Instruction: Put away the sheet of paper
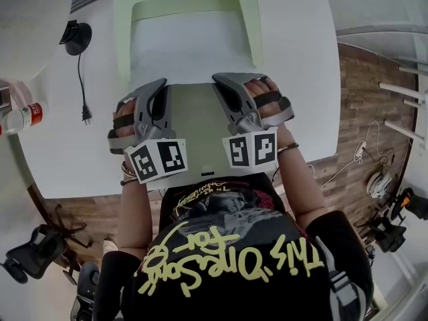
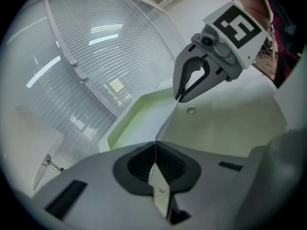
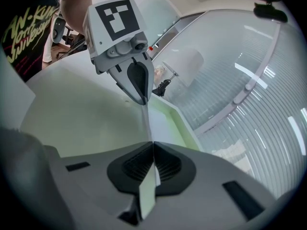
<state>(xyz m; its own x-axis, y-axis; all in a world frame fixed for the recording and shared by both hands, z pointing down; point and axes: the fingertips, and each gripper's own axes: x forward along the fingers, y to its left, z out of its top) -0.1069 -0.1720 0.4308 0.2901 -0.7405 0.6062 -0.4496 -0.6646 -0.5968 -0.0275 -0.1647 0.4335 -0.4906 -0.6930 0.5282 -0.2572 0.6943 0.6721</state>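
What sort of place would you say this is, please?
Most likely an office or lab workroom: a white table carrying a light green tray, a black office chair on the wood floor, and slatted window blinds beyond the table.

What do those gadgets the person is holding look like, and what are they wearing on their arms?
The left gripper and right gripper are grey plastic shells with curved, beak-like jaws lined by dark ribbed pads. Black straps cross each handle. Each carries a white cube printed with black square markers. The person wears a black T-shirt with yellow lettering and wrist bracelets.
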